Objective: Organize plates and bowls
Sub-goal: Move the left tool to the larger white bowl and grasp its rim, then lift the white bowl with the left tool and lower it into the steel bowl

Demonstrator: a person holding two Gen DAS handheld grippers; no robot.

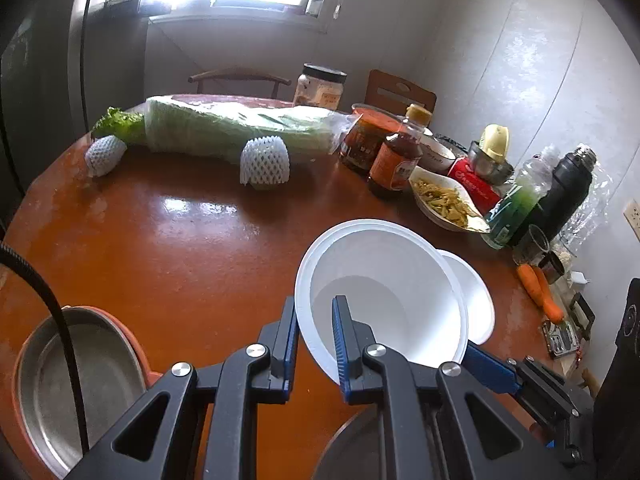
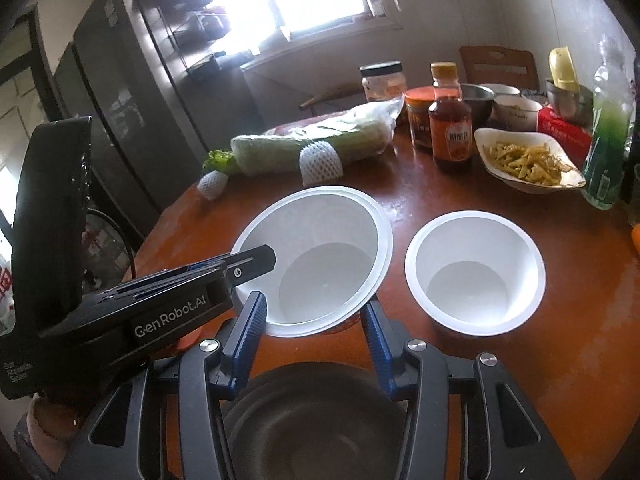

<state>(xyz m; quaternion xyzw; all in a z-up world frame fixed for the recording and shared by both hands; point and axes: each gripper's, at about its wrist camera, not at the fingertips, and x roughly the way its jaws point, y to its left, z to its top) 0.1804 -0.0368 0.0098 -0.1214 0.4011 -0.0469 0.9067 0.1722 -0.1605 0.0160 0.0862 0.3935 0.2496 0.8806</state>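
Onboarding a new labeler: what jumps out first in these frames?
The big white bowl, pinched at its near rim by the left gripper, tilted above the orange-brown table. Right of it a smaller white bowl stands alone. The open right gripper sits just below the big bowl; a wrapped cabbage lies across the back.

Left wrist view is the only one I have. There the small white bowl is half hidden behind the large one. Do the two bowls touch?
Observer: No. The small bowl stands upright on the table, apart from the large bowl, with bare table between them.
Operator: Is something inside it?
Observer: Nothing, it is empty.
Operator: And the right tool?
Observer: The right tool is open, with one finger on each side of the large bowl's near edge.
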